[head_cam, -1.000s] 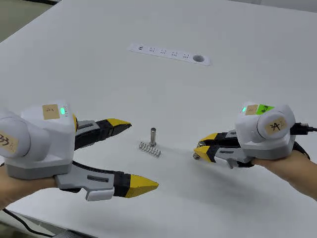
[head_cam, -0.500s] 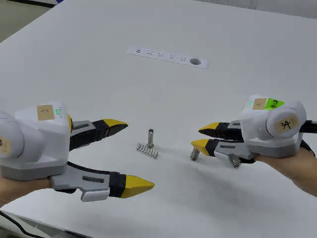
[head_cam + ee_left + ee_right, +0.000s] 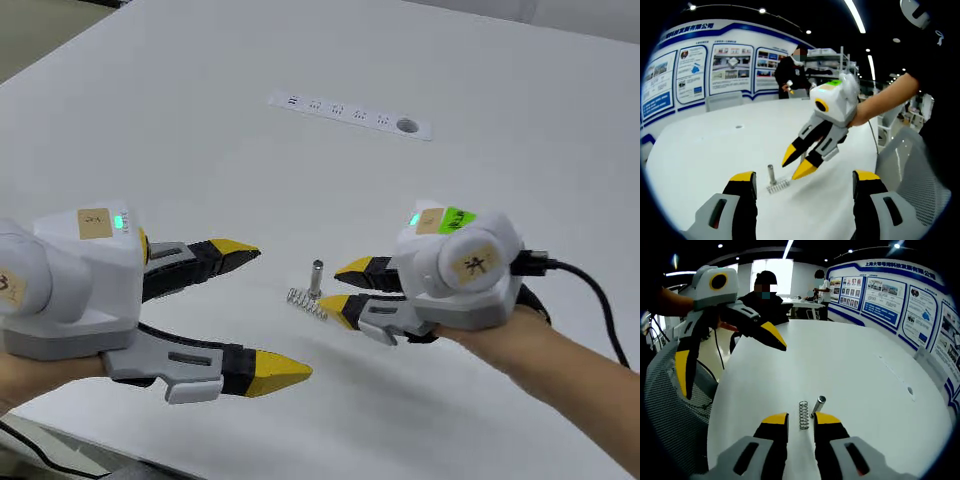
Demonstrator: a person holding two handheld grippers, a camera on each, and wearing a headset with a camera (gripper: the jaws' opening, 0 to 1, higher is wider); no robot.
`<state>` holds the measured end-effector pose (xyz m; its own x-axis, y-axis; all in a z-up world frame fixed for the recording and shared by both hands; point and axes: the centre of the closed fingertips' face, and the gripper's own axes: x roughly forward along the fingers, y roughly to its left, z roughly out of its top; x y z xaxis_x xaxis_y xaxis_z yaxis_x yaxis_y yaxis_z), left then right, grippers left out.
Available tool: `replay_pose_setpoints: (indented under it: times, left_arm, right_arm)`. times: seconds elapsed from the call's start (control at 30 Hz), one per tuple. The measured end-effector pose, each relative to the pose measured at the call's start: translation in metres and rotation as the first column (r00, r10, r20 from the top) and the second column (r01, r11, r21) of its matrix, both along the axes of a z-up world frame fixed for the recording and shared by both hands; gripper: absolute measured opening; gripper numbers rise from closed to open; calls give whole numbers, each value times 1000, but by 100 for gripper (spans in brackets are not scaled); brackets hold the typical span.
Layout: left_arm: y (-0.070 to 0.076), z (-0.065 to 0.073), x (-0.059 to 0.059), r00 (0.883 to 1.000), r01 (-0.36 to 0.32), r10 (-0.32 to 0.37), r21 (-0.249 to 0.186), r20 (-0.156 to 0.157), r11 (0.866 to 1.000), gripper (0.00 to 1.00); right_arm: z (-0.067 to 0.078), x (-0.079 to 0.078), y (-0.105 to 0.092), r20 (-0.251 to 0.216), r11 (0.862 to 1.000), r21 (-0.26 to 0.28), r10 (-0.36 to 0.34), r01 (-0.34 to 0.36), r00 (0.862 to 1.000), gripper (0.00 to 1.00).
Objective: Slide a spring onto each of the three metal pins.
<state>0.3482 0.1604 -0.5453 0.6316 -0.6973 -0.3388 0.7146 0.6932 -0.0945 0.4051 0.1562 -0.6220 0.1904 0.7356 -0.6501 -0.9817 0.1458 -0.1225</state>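
Observation:
A short metal pin [image 3: 317,275] stands upright on the white table [image 3: 180,130], with a loose spring [image 3: 305,302] lying flat at its foot. My right gripper [image 3: 338,286] is just right of them, its jaws a little open and holding nothing. In the right gripper view the spring [image 3: 803,415] and pin [image 3: 818,406] lie right ahead of the gripper [image 3: 801,421]. My left gripper [image 3: 265,310] hovers wide open to the left of the pin. The left gripper view has the pin [image 3: 771,174], the spring [image 3: 776,187] and the right gripper [image 3: 796,165] beyond my own gripper [image 3: 805,179].
A white power strip [image 3: 350,113] lies flat at the far side of the table. A black cable [image 3: 590,290] trails from the right gripper. People [image 3: 765,295] and a mesh chair [image 3: 670,405] are beyond the table edge.
The right gripper opened off an upright spring-covered pin at the right, then moved left to the bare pin and loose spring. That first pin is now hidden. The left gripper stayed put.

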Motion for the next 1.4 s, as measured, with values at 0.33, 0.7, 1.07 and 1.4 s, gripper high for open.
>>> replay_pose_setpoints:
  times: [0.33, 0.7, 1.07, 1.4]
  left_arm:
    - [10, -2, 1, 1000, -25, 25, -15, -9, 1000, 80]
    - [5, -5, -1, 999, -25, 24, -15, -25, 1000, 79]
    - [-1, -7, -4, 999, -28, 28, -5, -36, 1000, 78]
    - [-9, -7, -9, 999, 25, -24, 31, -46, 999, 74]
  right_arm:
    - [-35, 14, 2, -53, 996, -65, -67, 63, 996, 20]
    - [-40, 11, 2, -131, 997, -42, -70, 65, 989, 12]
    - [-36, -5, -9, -83, 996, -83, 8, -15, 997, 11]
    - [27, -40, -18, -51, 991, 25, 132, -131, 990, 11]
